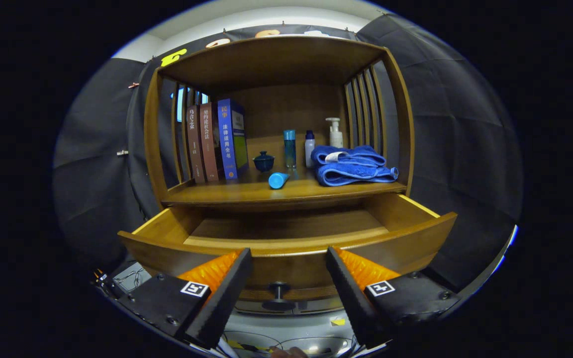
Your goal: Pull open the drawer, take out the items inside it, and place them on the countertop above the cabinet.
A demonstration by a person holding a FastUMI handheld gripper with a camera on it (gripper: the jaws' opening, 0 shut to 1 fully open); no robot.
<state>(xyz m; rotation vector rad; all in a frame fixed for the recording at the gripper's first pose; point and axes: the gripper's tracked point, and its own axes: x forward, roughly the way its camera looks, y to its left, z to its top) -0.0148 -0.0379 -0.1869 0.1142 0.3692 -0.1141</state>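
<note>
The wooden cabinet's drawer [286, 246] stands pulled out toward me, and the part of its floor I see is bare. Its dark round knob [279, 288] sits on the drawer front, low between my fingers. My gripper [289, 263] is open, its fingers spread to either side of the knob and touching nothing. On the countertop [246, 191] above the drawer lies a small blue tube [278, 180] on its side, with a folded blue towel [353, 164] to its right.
At the back of the countertop stand three books [214, 141], a dark blue lidded cup [263, 161], a tall blue bottle [290, 148], a small white bottle [309, 148] and a pump bottle [335, 133]. Slatted side walls and a wooden top enclose the shelf.
</note>
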